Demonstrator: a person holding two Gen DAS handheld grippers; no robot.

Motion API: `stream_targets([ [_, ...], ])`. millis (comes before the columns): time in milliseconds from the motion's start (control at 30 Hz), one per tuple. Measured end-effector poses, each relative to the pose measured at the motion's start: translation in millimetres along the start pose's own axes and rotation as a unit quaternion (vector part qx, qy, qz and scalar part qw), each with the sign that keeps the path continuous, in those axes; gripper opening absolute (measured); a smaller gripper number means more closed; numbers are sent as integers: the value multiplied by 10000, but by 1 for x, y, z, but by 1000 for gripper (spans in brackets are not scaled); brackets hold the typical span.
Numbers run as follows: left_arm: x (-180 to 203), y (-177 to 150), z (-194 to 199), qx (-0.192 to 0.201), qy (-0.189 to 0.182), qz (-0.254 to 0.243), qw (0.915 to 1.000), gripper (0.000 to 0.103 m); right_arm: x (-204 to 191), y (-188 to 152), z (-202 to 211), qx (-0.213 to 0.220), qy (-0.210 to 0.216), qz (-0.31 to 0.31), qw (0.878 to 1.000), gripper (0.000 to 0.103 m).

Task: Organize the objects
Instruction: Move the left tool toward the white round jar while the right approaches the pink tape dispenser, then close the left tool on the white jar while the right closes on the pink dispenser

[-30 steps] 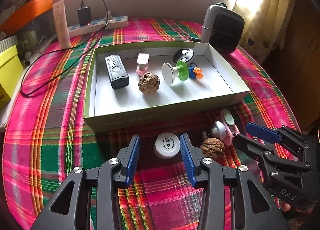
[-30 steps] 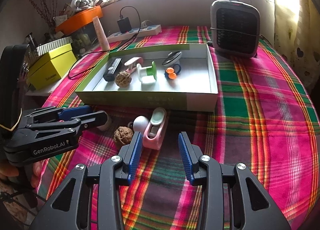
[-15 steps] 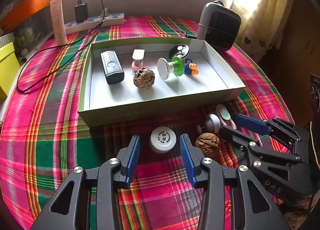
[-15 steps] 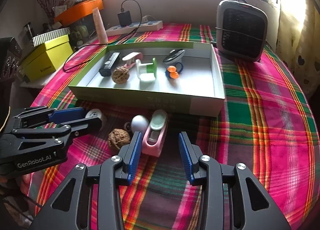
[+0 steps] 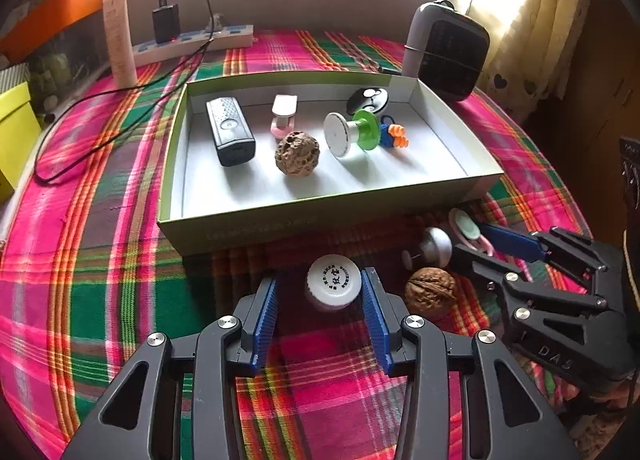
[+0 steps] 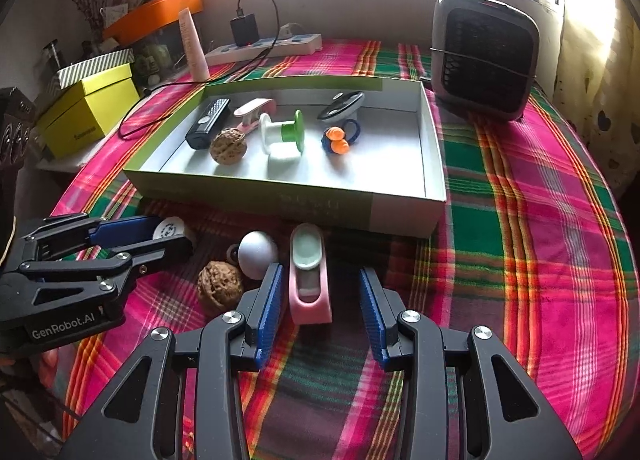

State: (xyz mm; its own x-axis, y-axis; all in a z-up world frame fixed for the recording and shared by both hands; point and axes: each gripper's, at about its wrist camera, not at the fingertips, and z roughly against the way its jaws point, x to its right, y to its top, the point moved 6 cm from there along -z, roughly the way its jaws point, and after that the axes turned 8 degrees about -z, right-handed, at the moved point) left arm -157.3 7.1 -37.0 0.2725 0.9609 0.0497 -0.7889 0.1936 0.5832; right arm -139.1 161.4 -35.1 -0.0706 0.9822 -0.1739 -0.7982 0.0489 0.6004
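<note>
A green-rimmed box [image 5: 328,216] [image 6: 434,164] holds a black remote [image 5: 230,132], a rough nut [image 5: 297,153], a pink holder [image 5: 283,116], a white-green spool [image 5: 350,132] and small toys. In front of it on the plaid cloth lie a white bottle cap [image 5: 334,286] [image 6: 168,229], a walnut [image 5: 430,292] [image 6: 220,286], a white ball [image 5: 436,246] [image 6: 258,254] and a pink case [image 6: 310,276] [image 5: 466,225]. My left gripper [image 5: 320,296] [image 6: 160,238] is open with the cap between its fingers. My right gripper [image 6: 320,292] [image 5: 472,244] is open around the pink case.
A grey fan heater [image 6: 484,56] [image 5: 448,50] stands behind the box at the right. A power strip [image 5: 192,46] with a black cable lies at the back left, beside a tall cream tube [image 5: 119,40]. A yellow box [image 6: 88,110] sits off the table's left edge.
Both grippers moved forward: the left now has the cap between its fingers, the right has the pink case between its fingers. Both stayed open.
</note>
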Motion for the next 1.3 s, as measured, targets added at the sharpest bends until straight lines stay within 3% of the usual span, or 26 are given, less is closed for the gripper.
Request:
stream_targets([
  [667,1,2,-1,188,171,-105,9996,39,-2,2,-3,79,-169,205,9996,39],
  [867,0,1,-1,209,351,-183,9990,31,-4,1,-4,82,-229,254,9994,39],
  [967,-2,1,-1,218,376,-151,9989,26,-3,1,-3,90,-267,253,9993,37],
  [1300,-3,0,0,226,344,-121,9991,26,2,3,-3,115,-302,161,9993,25],
])
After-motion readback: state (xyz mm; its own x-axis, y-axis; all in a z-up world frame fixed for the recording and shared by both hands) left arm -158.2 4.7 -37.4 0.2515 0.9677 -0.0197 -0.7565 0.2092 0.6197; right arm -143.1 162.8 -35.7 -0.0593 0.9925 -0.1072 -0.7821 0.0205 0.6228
